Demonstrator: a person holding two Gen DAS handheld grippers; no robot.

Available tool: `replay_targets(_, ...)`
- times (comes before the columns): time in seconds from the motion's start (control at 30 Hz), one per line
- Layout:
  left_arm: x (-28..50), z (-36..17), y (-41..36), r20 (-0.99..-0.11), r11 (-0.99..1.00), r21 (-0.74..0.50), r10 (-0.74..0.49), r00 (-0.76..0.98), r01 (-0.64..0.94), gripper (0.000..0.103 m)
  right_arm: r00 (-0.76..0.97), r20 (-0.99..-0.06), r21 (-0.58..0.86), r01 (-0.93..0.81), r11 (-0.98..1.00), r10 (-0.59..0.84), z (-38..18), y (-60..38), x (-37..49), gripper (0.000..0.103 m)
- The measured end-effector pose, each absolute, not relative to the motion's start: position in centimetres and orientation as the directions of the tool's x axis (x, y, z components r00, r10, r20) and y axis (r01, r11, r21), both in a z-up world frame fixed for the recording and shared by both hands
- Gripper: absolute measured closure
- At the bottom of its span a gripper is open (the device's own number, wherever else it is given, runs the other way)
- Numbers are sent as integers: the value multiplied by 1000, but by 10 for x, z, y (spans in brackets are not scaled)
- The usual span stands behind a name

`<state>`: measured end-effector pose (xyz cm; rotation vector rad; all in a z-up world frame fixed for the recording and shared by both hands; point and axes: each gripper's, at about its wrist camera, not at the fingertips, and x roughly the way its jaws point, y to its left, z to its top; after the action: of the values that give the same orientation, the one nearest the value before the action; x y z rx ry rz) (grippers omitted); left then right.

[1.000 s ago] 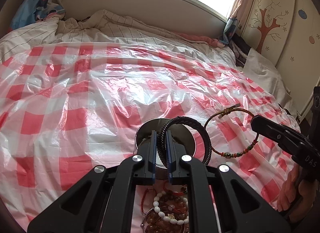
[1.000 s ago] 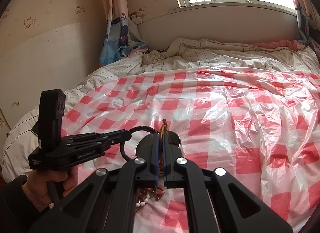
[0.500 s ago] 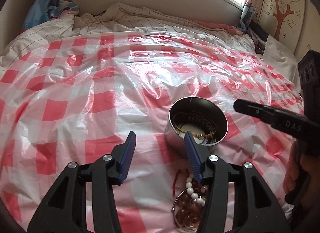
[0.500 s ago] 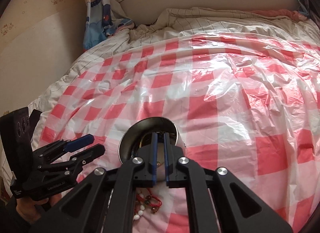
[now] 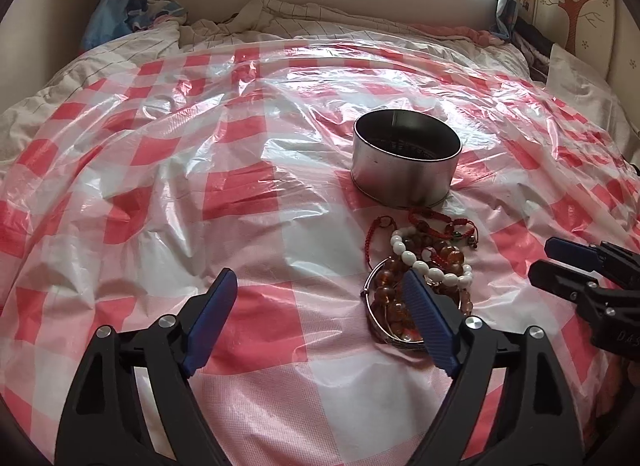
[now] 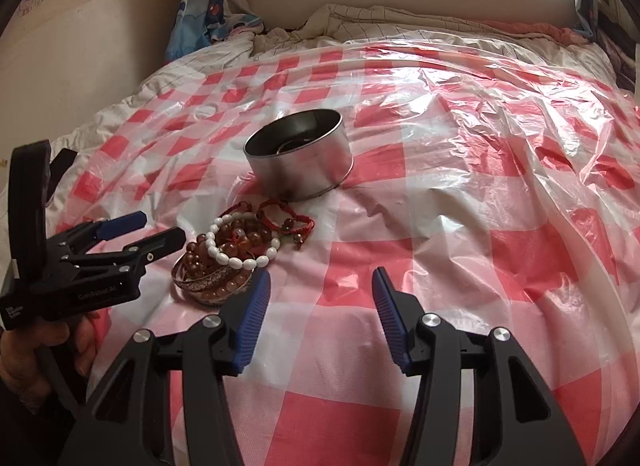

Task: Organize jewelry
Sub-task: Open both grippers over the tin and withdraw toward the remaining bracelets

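A bed (image 5: 120, 169) is covered by red-checked plastic. A steel tin (image 5: 405, 159) stands on it, a bracelet heap (image 5: 420, 266) just before it. Both the left hand-held gripper (image 5: 320, 306) and right hand-held gripper (image 6: 320, 306), just opened, are held spread, nothing between.

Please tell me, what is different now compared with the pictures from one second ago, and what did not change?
Both bracelets were let go: the left gripper held a black braided one, the right gripper a brown cord one, above the metal tin. Both have just been opening, nothing between the fingers, and now hover low beside the jewelry pile. Dark bracelets show inside the tin. Tin, pile and checked plastic sheet stayed put.
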<state>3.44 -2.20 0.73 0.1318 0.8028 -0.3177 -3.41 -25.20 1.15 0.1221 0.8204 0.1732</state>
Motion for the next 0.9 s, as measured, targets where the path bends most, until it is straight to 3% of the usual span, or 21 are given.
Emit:
replay_targets(0.53, 37, 11, -25, -716, 946, 30, -205, 668, 322, 12, 654, -738, 146, -86, 986, 167, 0, -248, -30, 37)
replay_targets(0.9, 38, 10, -23, -717, 947, 29, -203, 667, 320, 12, 668, -727, 156, -62, 986, 157, 4, -252, -29, 36)
